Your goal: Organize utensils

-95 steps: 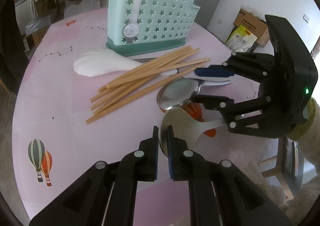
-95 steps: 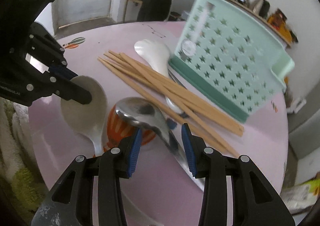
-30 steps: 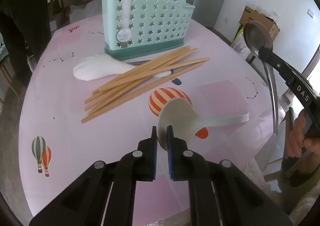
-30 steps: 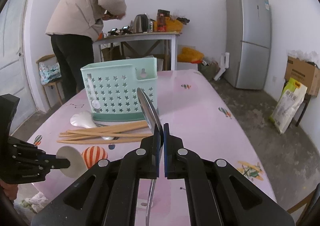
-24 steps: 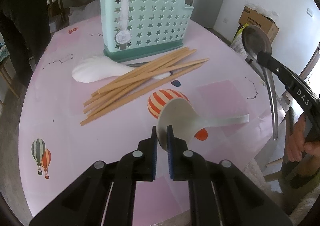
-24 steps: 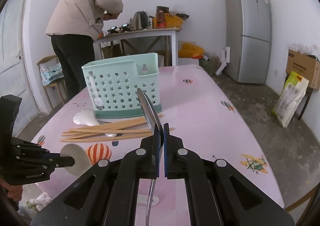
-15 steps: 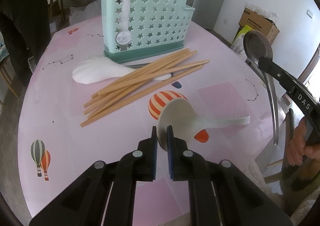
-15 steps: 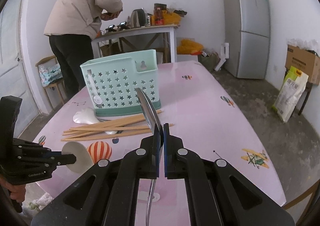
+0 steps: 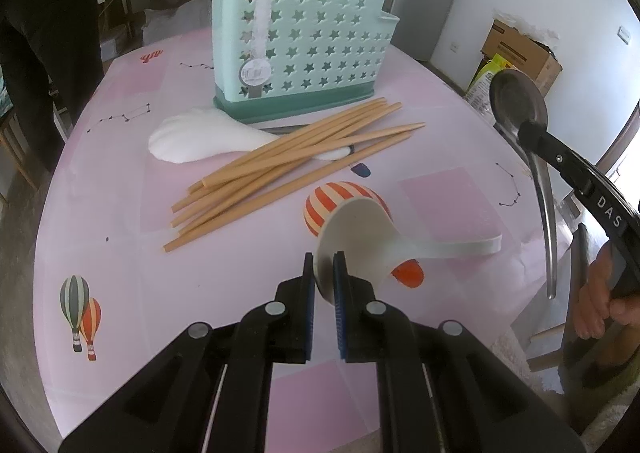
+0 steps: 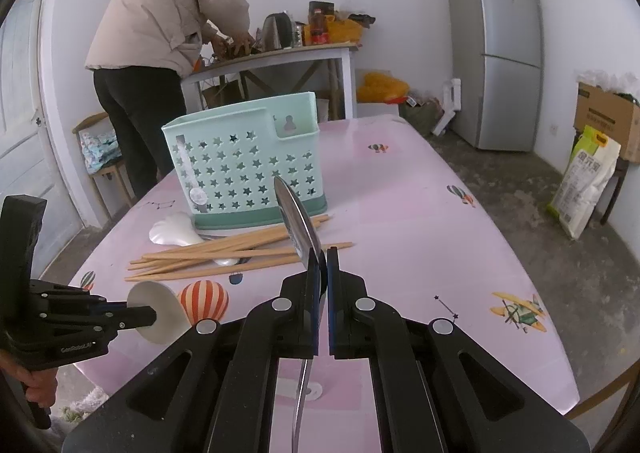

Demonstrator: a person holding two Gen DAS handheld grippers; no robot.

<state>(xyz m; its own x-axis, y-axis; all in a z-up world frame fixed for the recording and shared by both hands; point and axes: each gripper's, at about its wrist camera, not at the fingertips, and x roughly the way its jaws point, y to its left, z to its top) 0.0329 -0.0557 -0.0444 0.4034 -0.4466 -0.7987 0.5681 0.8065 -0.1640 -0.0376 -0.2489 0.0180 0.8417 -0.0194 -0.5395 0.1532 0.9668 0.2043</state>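
Two spoons are held above the pink surface [image 9: 120, 273], one in each gripper. The left gripper [image 9: 324, 281] has its fingers [image 9: 307, 293] clenched on the rim of the bowl of a cream plastic spoon [image 9: 360, 241]; its handle points to the right and the spoon is lifted over the printed orange-striped balloon [image 9: 332, 199]. The right gripper [image 10: 323, 273] has its fingers [image 10: 314, 285] clenched on a metal spoon [image 10: 298, 221], which stands nearly upright, seen by its edge, with the bowl above the fingers and the handle hanging down under them. In the left wrist view this same metal spoon [image 9: 520, 105] is at the right edge, beyond the side of the surface.

On the surface lies a loose bundle of wooden chopsticks [image 9: 280, 169], spread a little like a fan. A white scalloped spoon [image 9: 200, 137] lies partly under them, with its bowl out at the left side. Just behind the chopsticks stands the mint green utensil holder [image 9: 304, 49], upright, with star-shaped holes in its wall and a darker green base. It has a smaller compartment at its right end; what is inside I cannot tell.

At the back a person in a beige jacket [image 10: 176, 13] bends over another table [image 10: 280, 53], and a grey refrigerator [image 10: 496, 49] stands at the wall.
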